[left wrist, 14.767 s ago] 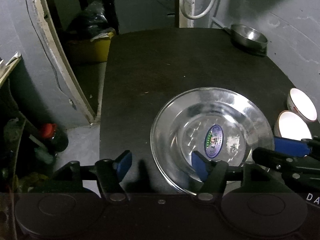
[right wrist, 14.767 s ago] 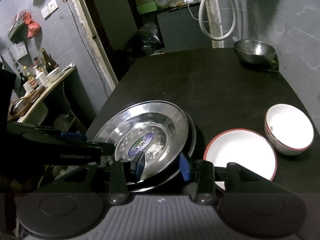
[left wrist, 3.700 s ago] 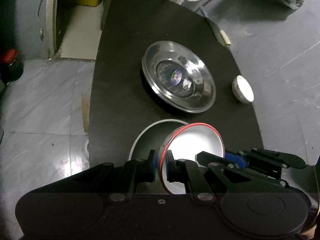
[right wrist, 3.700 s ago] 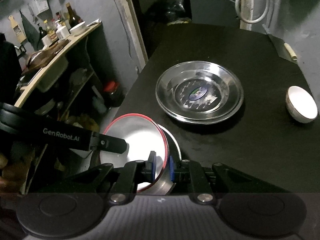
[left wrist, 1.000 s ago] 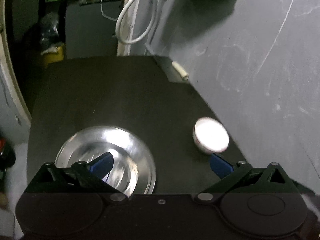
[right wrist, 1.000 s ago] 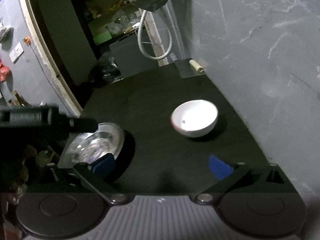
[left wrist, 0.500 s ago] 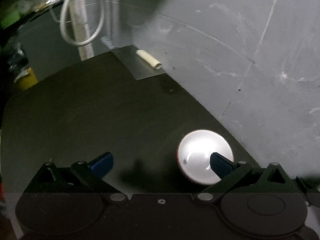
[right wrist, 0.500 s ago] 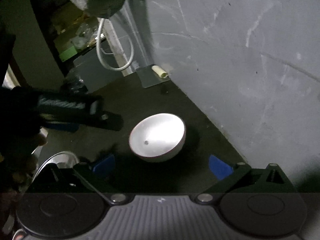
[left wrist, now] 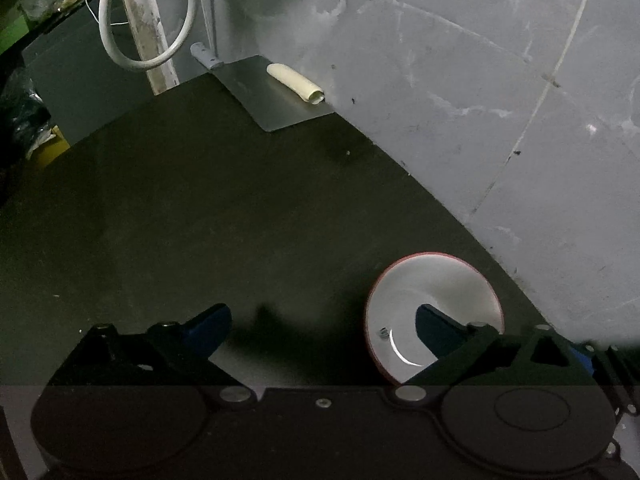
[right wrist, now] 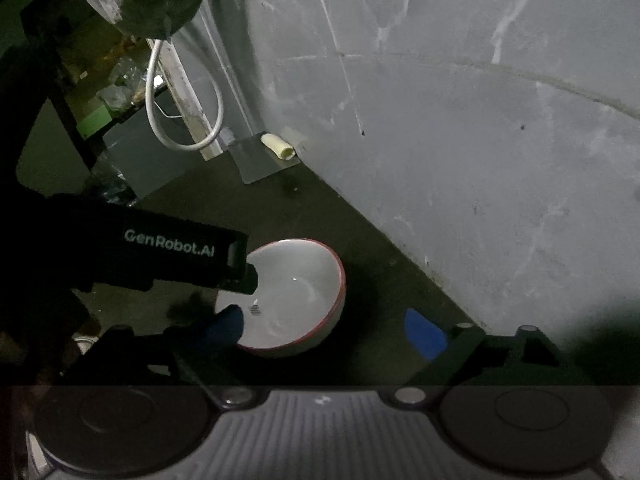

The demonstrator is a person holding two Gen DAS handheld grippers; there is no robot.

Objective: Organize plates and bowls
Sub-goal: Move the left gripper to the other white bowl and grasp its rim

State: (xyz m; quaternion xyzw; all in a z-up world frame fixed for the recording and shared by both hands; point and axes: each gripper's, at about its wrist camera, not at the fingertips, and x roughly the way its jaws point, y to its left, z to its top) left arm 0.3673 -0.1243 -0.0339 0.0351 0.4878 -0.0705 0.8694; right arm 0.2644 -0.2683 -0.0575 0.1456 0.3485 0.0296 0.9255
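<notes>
A small white bowl with a red rim [left wrist: 434,304] stands on the dark table near the grey wall. It also shows in the right wrist view [right wrist: 298,292]. My left gripper [left wrist: 324,326] is open, its right finger [left wrist: 438,334] over the bowl's inside and its left finger [left wrist: 208,326] over bare table. My right gripper [right wrist: 324,330] is open, with its left finger [right wrist: 224,326] at the bowl's near left rim and its right finger [right wrist: 424,334] on the bowl's right, apart from it. The left gripper's body [right wrist: 160,248] reaches over the bowl's left side in the right wrist view.
The grey wall [left wrist: 480,100] runs close along the table's right edge. A metal sheet with a cream roll [left wrist: 296,84] lies at the far corner. A white hose loop [left wrist: 148,20] hangs on a post behind the table.
Both grippers have come closer to the white bowl. The left gripper's right finger now stands over the bowl's inside, and the right gripper's left finger has reached its rim.
</notes>
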